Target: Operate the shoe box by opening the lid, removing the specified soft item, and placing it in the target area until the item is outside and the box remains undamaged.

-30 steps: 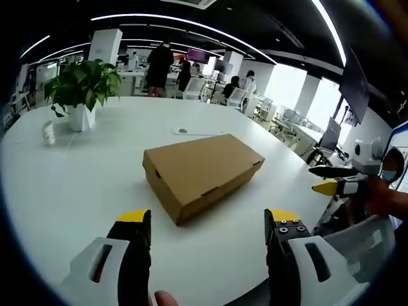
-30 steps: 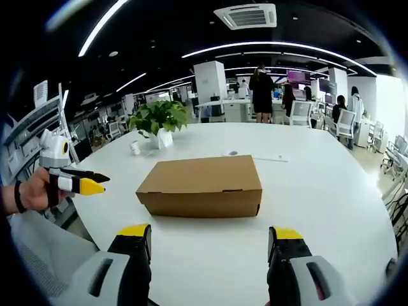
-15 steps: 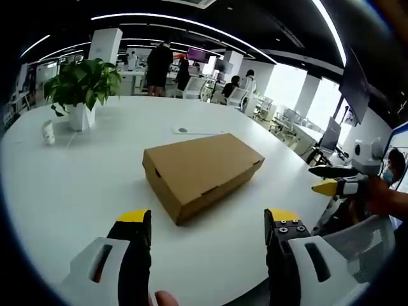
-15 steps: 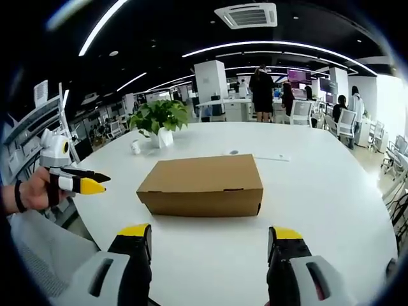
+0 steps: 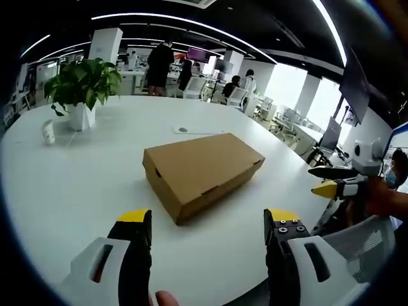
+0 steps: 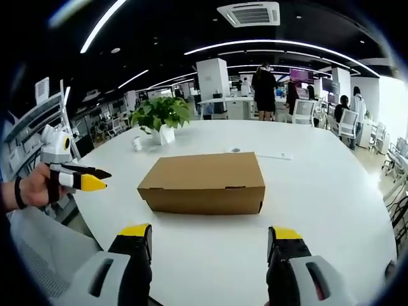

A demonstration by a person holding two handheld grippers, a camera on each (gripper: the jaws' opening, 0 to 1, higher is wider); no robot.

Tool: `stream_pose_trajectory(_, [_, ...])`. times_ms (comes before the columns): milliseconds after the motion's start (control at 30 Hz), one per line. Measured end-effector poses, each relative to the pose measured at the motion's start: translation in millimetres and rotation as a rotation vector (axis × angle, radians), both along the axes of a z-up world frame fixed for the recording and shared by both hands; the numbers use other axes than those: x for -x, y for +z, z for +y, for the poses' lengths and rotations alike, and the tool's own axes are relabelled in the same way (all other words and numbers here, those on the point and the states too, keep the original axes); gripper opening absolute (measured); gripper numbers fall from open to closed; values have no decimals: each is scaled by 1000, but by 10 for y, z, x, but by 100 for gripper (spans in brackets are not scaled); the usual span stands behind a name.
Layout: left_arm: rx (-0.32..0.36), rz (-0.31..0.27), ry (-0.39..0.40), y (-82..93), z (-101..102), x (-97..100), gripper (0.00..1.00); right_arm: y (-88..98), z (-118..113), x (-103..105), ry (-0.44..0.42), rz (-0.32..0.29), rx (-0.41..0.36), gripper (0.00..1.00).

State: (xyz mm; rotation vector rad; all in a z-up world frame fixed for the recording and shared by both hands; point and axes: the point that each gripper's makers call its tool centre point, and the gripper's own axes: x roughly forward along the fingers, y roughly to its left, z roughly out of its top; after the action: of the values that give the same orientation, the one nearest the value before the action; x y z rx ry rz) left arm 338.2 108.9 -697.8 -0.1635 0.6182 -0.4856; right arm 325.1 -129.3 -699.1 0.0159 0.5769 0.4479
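Nothing started yet from where I'm sitting. Nearest to me, my left gripper (image 5: 207, 233) has its jaws spread wide with nothing between them, hanging over the near edge of the white table (image 5: 76, 172). Same story with the right gripper (image 6: 209, 245): wide apart, empty, touching nothing.

Past the jaws, the cardboard shoe box (image 5: 201, 171) sits around 12 o'clock in both views, lid shut, mid-table, well apart from both grippers. The soft item must be inside; can't see it.

My worry: the lid's front flap looks tucked in, so yanking it with one gripper could tear the cardboard or drag the whole light box across that slick top. Pinching too hard would crease it.

Further back, at about 10 o'clock, there's a potted plant (image 5: 83, 86) and a small white cup (image 5: 48, 132).
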Motion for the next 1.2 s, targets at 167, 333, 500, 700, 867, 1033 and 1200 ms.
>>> stream_pose_trajectory(167, [6, 1, 4, 0, 8, -6, 73, -28, 18, 13, 9, 11, 3, 73])
stream_pose_trajectory(333, [7, 2, 5, -2, 10, -9, 73, -51, 46, 23, 24, 17, 13, 73])
stream_pose_trajectory(500, [7, 6, 8, -14, 16, -6, 73, -87, 54, 42, 30, 30, 20, 72])
stream_pose_trajectory(700, [3, 11, 8, -35, 20, -10, 72, -111, 48, 46, 25, 41, 12, 72])
stream_pose_trajectory(867, [4, 18, 12, -55, 31, -10, 72, -121, 58, 50, 27, 46, 9, 72])
stream_pose_trajectory(1033, [3, 24, 14, -58, 17, 17, 72, -144, 96, 77, 44, 58, 4, 72])
stream_pose_trajectory(1200, [1, 27, 17, -59, 16, 28, 72, -172, 128, 86, 59, 67, 11, 71])
